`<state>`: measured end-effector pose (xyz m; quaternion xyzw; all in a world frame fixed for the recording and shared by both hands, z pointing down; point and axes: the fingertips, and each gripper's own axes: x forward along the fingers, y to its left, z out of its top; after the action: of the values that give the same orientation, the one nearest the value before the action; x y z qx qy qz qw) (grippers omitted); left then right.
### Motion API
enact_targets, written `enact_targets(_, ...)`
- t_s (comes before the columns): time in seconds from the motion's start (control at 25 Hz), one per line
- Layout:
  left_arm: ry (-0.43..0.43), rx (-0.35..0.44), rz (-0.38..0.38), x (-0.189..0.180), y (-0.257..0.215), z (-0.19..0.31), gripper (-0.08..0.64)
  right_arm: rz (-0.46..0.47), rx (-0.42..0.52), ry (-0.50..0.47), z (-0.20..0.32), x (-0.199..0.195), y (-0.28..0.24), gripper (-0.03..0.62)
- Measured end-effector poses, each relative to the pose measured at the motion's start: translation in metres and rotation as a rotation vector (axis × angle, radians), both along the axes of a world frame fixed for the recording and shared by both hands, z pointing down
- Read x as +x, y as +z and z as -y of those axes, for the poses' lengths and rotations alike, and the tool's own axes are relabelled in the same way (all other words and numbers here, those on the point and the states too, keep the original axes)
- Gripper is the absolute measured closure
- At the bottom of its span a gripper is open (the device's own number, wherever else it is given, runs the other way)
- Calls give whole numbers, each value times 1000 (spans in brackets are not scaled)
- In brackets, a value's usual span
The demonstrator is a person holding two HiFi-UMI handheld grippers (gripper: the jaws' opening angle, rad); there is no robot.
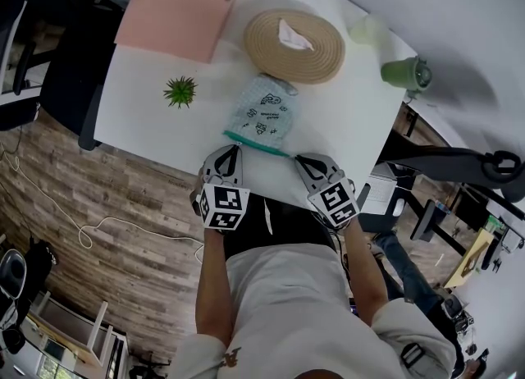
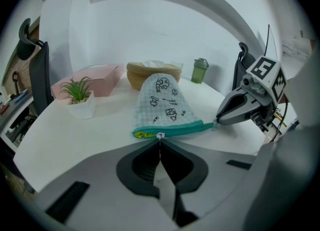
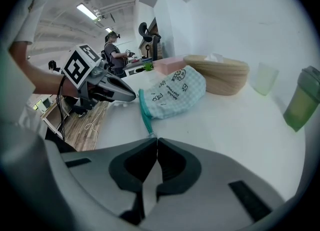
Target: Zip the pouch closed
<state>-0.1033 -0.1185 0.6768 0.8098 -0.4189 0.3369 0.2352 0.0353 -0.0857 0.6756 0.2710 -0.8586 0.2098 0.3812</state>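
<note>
A checked pale-green pouch (image 1: pixel 262 111) with cartoon prints lies on the white table (image 1: pixel 139 127), its teal zipper edge toward me. My left gripper (image 1: pixel 235 148) is at the zipper's left part, shut on the small white zipper pull (image 2: pixel 160 135). A short yellow-lined gap (image 2: pixel 142 134) shows left of the pull. My right gripper (image 1: pixel 297 157) is at the zipper's right end, shut on the teal end tab (image 3: pixel 151 133). In the left gripper view the right gripper (image 2: pixel 218 121) pinches that end. The right gripper view shows the left gripper (image 3: pixel 134 96) at the far end of the zipper.
Behind the pouch stand a woven basket (image 1: pixel 295 45), a pink box (image 1: pixel 184 4), a small potted plant (image 1: pixel 180 90), a green cup (image 1: pixel 404 72) and a clear cup (image 1: pixel 367 31). The table's near edge runs just under both grippers. An office chair (image 1: pixel 70 82) is at the left.
</note>
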Motion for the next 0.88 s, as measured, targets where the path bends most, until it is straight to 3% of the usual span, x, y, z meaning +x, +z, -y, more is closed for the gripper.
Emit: enact_targets(0.88,12,6,-14,-20,9,9,558,-39,26,71,6,3,3,584)
